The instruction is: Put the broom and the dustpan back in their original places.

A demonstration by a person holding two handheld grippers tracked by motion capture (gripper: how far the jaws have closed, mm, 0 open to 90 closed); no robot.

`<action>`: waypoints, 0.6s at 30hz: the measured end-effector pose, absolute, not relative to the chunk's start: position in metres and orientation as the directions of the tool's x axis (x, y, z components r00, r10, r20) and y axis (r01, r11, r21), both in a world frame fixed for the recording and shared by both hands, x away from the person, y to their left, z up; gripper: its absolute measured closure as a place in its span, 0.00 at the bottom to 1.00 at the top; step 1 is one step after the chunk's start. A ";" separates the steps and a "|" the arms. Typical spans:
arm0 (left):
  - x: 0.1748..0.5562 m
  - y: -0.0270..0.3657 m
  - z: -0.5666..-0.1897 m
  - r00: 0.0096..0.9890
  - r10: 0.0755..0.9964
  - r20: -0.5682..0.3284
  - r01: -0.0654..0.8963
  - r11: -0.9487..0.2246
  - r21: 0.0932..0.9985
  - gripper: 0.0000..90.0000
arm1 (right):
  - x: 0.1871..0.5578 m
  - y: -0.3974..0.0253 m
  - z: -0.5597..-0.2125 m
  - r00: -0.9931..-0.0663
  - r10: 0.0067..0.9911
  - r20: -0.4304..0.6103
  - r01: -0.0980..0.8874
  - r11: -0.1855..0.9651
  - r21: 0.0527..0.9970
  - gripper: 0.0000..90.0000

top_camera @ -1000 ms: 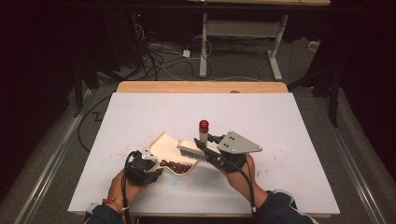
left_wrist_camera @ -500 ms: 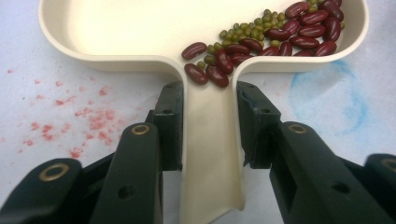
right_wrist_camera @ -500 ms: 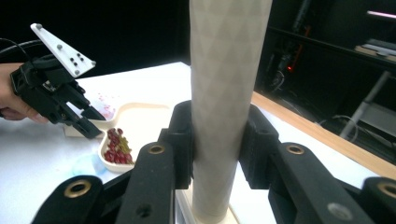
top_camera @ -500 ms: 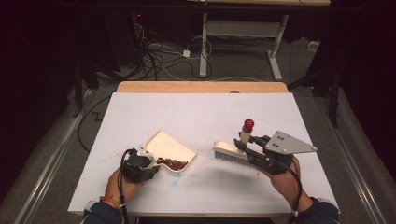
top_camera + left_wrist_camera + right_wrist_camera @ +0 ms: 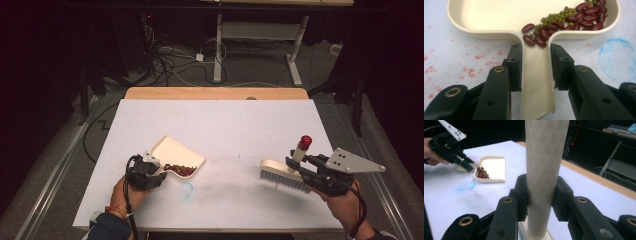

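A cream dustpan (image 5: 176, 151) lies on the white table (image 5: 225, 120) at the front left, with red kidney beans and small green beans (image 5: 181, 170) heaped by its handle. My left gripper (image 5: 151, 170) is shut on that handle (image 5: 535, 75), the beans (image 5: 571, 18) just past the jaws. At the front right my right gripper (image 5: 299, 167) is shut on the upright handle (image 5: 544, 157) of a cream brush (image 5: 278, 173) with a red tip (image 5: 305, 141). The brush's bristles sit at or just above the table surface. The right gripper view also shows the dustpan (image 5: 495, 166) and the left gripper (image 5: 461, 161) farther off.
A blue ring mark (image 5: 186, 189) is drawn on the table in front of the dustpan. Faint red stains (image 5: 471, 70) speckle the sheet near the left gripper. A wooden strip (image 5: 215, 93) runs along the far edge. Cables and desk legs lie on the floor beyond.
My right gripper has carried the brush from the dustpan's mouth well to the right, to the table's front right. The left gripper and dustpan have barely moved.
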State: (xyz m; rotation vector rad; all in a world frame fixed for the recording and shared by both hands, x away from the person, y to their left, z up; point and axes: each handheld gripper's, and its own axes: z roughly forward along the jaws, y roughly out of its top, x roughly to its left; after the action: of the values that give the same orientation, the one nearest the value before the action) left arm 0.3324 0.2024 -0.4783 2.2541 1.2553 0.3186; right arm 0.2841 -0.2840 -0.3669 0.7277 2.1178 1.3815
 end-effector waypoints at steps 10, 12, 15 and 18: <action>0.341 0.215 -0.481 0.453 0.890 -0.049 0.742 -0.346 0.574 0.70 | 0.291 -0.296 -0.375 -0.765 0.640 -0.074 0.234 0.382 0.894 0.78; 0.344 0.215 -0.482 0.434 0.900 -0.046 0.746 -0.331 0.578 0.70 | 0.295 -0.294 -0.378 -0.767 0.639 -0.064 0.254 0.393 0.884 0.77; 0.347 0.211 -0.484 0.416 0.908 -0.052 0.749 -0.309 0.586 0.70 | 0.303 -0.290 -0.380 -0.772 0.632 -0.069 0.257 0.409 0.876 0.77; 0.347 0.207 -0.484 0.413 0.908 -0.063 0.750 -0.301 0.589 0.67 | 0.313 -0.291 -0.380 -0.764 0.642 -0.056 0.271 0.398 0.877 0.76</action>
State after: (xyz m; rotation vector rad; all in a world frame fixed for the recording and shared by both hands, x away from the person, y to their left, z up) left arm 0.3466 0.2072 -0.4840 2.1312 1.4027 0.3835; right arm 0.3126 -0.2907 -0.3801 0.7867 2.2745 1.3192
